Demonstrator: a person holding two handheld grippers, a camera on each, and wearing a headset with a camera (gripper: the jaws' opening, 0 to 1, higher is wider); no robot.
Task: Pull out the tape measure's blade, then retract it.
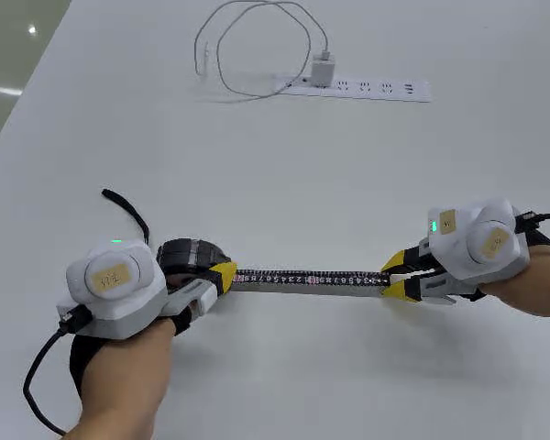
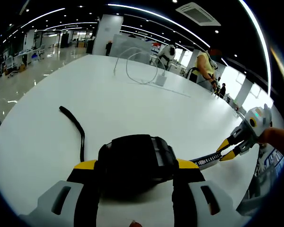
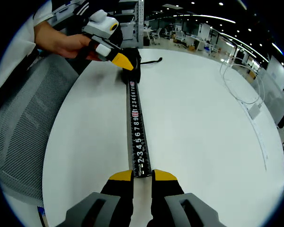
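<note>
Here we clamp the black tape measure [image 1: 188,258] in our left gripper [image 1: 208,288] while our right gripper [image 1: 395,276] pinches the tip of its blade [image 1: 307,278], stretched along the white table [image 1: 348,183].

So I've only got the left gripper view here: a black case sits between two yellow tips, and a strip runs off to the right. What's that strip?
Observer: It's the tape measure's blade. The right gripper view shows its printed numbers, running straight back to the black case.
Operator: And what's holding the far end?
Observer: The right gripper, with its yellow tips closed on the blade's end.
Operator: Where does that white cable go?
Observer: In the head view it ends at a charger plugged into a white power strip.
</note>
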